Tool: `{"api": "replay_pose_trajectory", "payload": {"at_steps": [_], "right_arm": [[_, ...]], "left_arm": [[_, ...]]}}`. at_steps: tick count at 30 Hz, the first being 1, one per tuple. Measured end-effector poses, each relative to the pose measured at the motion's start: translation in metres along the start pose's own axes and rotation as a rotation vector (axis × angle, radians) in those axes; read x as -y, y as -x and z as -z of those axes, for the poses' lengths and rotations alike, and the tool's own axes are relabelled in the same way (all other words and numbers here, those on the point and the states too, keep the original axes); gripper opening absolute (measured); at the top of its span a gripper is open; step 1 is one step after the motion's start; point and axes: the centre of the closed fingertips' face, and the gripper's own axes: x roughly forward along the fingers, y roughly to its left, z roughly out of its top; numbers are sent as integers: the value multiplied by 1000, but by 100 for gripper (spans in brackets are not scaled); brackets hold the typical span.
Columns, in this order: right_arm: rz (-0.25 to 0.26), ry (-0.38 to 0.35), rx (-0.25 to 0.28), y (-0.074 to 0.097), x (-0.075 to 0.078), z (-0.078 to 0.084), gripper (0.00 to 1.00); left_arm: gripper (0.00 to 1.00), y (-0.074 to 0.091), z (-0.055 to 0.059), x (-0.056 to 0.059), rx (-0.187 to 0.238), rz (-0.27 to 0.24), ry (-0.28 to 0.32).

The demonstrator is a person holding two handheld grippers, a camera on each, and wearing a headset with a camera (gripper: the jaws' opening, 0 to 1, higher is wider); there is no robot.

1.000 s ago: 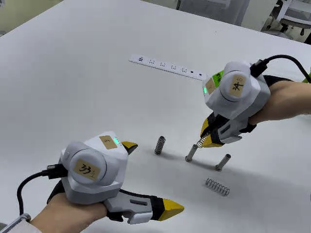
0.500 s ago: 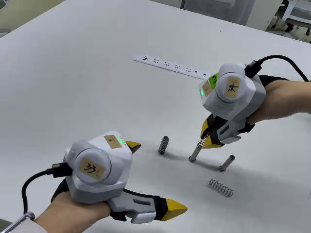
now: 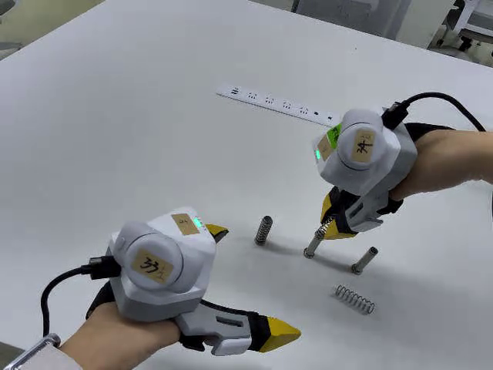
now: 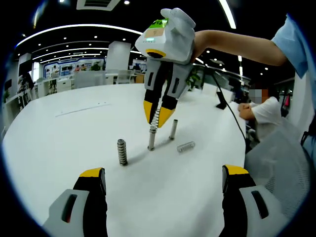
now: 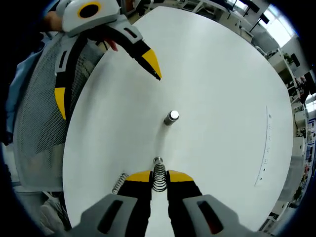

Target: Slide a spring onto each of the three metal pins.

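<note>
A spring (image 3: 324, 227) is pinched between the nearly closed jaws of the right gripper (image 3: 337, 226). Its lower end is held just over the tip of the middle pin (image 3: 313, 247); whether it has caught on the tip cannot be told. The left gripper (image 3: 250, 281) is held toward the near edge of the desk (image 3: 115, 116), its jaws wide apart with nothing between them.

If the coil is lowered off-axis, the slim pin could be pushed over, as no fixing is seen at its foot. The coil may also be squeezed out of round by the grip, so that it snags on the tip. If let go too soon, it could spring away and roll across the smooth top. The bare pin (image 3: 364, 260) stands near enough to be knocked by the jaws.

The pins are short, straight rods of bright metal with flat tops. The springs are open helices of thin steel wire. The desk is smooth, matt and white. A sprung pin (image 3: 263, 230) is seen to the left, and a loose spring (image 3: 355, 299) lies on its side near the bare pin, on the side toward the near edge.
</note>
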Motion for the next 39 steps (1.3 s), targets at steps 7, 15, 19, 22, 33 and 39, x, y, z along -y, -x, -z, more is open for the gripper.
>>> {"api": "replay_pose_trajectory", "payload": {"at_steps": [7, 15, 19, 22, 33, 39], "right_arm": [[-11, -1, -10, -8, 1, -2, 13], [-31, 3, -25, -16, 1, -1, 13], [-32, 2, -29, -25, 0, 0, 13], [-41, -4, -25, -31, 0, 0, 13], [-42, -16, -20, -42, -3, 4, 13], [-16, -26, 16, -41, 0, 1, 25]], "left_arm": [[100, -1, 0, 0, 0, 2, 2], [100, -2, 0, 0, 3, 3, 7], [100, -2, 0, 0, 4, 5, 11], [100, -2, 0, 1, 6, 6, 14], [100, -3, 1, 1, 1, 10, 20], [100, -3, 0, 1, 0, 8, 19]]}}
